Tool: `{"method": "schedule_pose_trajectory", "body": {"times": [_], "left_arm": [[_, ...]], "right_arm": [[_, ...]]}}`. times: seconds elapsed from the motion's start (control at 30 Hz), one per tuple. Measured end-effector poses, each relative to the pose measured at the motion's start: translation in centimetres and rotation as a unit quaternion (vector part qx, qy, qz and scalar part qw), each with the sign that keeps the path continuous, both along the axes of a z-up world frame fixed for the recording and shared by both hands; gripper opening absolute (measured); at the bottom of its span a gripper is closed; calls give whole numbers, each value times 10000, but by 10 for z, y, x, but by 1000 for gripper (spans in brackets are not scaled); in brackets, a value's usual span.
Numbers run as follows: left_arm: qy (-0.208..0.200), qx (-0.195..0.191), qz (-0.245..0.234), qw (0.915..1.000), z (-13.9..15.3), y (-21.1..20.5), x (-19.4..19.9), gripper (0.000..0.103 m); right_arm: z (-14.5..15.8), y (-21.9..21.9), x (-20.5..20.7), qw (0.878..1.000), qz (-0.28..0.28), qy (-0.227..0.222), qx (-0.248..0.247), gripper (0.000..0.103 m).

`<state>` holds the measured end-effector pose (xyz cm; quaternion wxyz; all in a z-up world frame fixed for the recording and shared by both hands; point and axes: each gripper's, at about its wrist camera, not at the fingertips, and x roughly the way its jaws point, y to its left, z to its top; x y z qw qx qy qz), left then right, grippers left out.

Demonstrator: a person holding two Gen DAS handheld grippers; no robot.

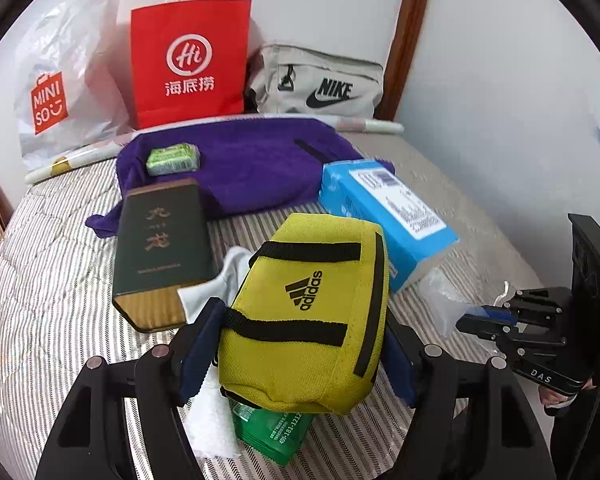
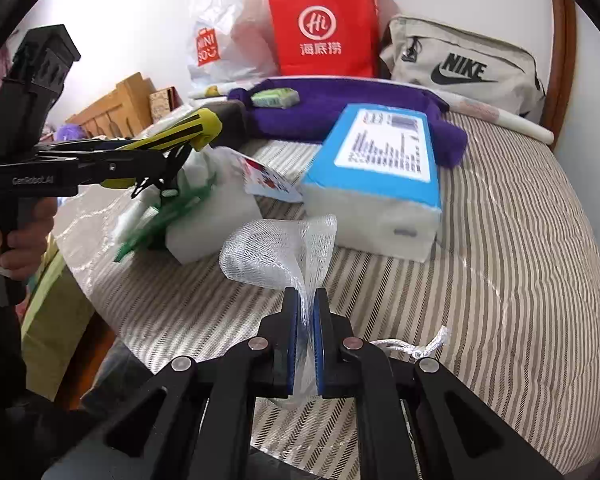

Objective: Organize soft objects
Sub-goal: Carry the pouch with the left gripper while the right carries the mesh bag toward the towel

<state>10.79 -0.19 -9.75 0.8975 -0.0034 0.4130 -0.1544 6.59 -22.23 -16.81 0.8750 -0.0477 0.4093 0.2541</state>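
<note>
Yellow woven fabric, the Adidas pouch [image 1: 304, 312] is clamped across its soft, light body by the left tongs [image 1: 300, 360] above the near bed [image 1: 60, 272]; white foam netting [image 2: 276, 252], flimsy, is pinched by the right tongs [image 2: 307, 336].

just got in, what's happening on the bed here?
A person holds a claw in each hand over a striped bed. The left claw is clamped on a yellow Adidas pouch; the right claw is shut on a scrap of white mesh netting. A blue tissue pack, purple towel and dark box lie nearby.
</note>
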Motion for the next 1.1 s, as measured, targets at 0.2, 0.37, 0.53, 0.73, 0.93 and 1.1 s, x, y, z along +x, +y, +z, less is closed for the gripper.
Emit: {"method": "schedule_pose_trajectory", "body": {"times": [0.2,0.37,0.53,0.73,0.93,1.1], "left_arm": [[-60,-68,136,9999,13,7,7,71],[-99,-132,253,9995,23,15,16,71],[-87,-129,388,9991,29,21,29,71],[-108,-109,553,9984,37,29,49,71],[-72,-76,742,9972,42,37,69,71],[-41,-102,854,9963,46,43,85,71]], "right_arm": [[25,2,5,9994,108,-194,282,7],[38,4,21,9992,43,-258,319,7],[51,6,39,9990,19,-330,316,7],[64,7,67,9986,-71,-409,326,7],[71,10,97,9984,-196,-402,336,7],[77,12,119,9982,-274,-422,340,7]]}}
